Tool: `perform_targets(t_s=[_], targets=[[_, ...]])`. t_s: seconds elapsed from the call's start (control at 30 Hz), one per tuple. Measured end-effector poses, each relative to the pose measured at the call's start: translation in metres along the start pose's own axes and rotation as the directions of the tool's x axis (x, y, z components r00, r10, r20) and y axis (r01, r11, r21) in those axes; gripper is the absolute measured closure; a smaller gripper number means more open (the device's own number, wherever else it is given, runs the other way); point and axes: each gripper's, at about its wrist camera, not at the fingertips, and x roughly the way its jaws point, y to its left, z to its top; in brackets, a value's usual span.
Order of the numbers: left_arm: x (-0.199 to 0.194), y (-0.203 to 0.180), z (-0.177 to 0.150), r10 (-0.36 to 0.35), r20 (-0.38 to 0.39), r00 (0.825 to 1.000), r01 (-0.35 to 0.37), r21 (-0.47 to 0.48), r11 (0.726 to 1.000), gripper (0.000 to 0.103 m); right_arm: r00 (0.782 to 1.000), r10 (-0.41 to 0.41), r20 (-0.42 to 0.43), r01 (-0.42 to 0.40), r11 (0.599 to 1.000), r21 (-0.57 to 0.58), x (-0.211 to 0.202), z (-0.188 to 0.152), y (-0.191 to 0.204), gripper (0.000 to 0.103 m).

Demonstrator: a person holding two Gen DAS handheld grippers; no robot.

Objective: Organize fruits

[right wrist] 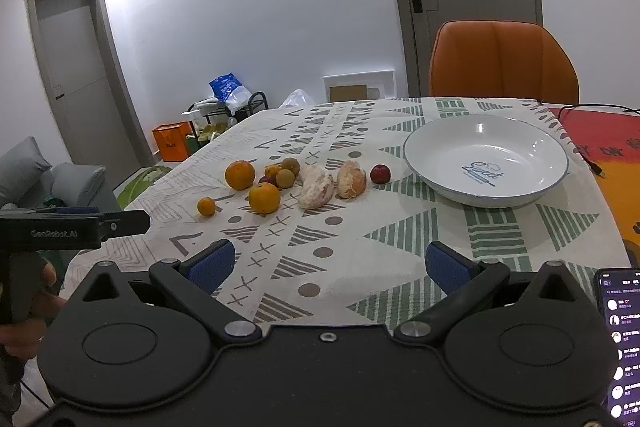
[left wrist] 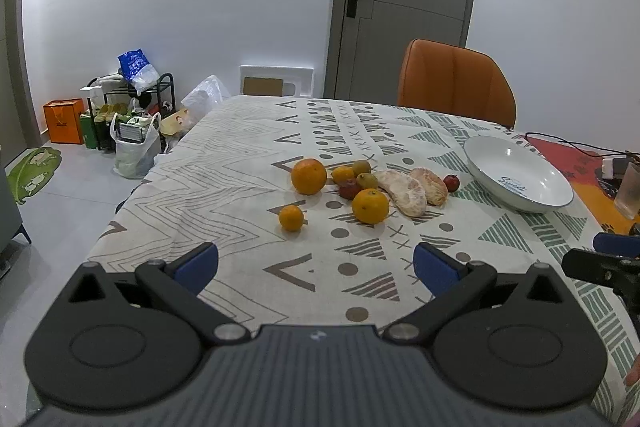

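Note:
Several fruits lie in a loose group on the patterned tablecloth [left wrist: 240, 163]: a large orange [left wrist: 308, 176] [right wrist: 239, 175], a second orange [left wrist: 370, 205] [right wrist: 264, 197], a small orange [left wrist: 291, 217] [right wrist: 206, 206], two peeled pomelo pieces [left wrist: 404, 191] [right wrist: 316, 185], a red fruit [left wrist: 451, 182] [right wrist: 380, 173] and small brown fruits [left wrist: 367, 181] [right wrist: 285, 178]. An empty white bowl [left wrist: 518, 174] [right wrist: 486, 159] stands to their right. My left gripper [left wrist: 316, 267] is open and empty, short of the fruits. My right gripper [right wrist: 330, 265] is open and empty, near the table's front.
An orange chair [left wrist: 456, 83] [right wrist: 504, 61] stands behind the table. A phone [right wrist: 618, 339] lies at the front right. A cable [right wrist: 592, 155], a red mat [right wrist: 604, 135] and a glass [left wrist: 630, 191] are at the right. Bags and a rack [left wrist: 128, 107] stand on the floor left.

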Motion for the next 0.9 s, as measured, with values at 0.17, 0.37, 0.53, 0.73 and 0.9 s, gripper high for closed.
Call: perform_targets(t_s=[0.17,0.37,0.53,0.73,0.9], targets=[[-0.0004,-0.0004,0.0002,-0.009,-0.005,1.000,0.009,-0.002,1.000,0.000,1.000,-0.002,-0.004,0.002,1.000,0.004,-0.0002,-0.0006,-0.0013,0.000],[0.0007,-0.0036,-0.0009,-0.002,-0.007,1.000,0.002,0.008,1.000,0.000,1.000,0.003,-0.004,-0.003,1.000,0.005,0.0001,-0.0004,-0.0001,0.000],[0.0013,-0.0050,-0.0014,-0.011,-0.009,1.000,0.012,0.008,1.000,0.000,1.000,-0.012,0.003,0.012,1.000,-0.004,-0.0014,0.0002,0.0005,0.000],[0.0016,-0.0073,-0.0018,-0.010,-0.010,1.000,0.010,0.021,1.000,0.000,1.000,-0.021,0.002,0.021,1.000,0.009,-0.0006,0.0007,-0.0026,0.000],[-0.0004,-0.0074,-0.0015,-0.011,-0.002,1.000,0.011,0.022,1.000,0.000,1.000,-0.023,0.003,0.023,1.000,0.008,-0.0007,0.0010,-0.0022,0.000]])
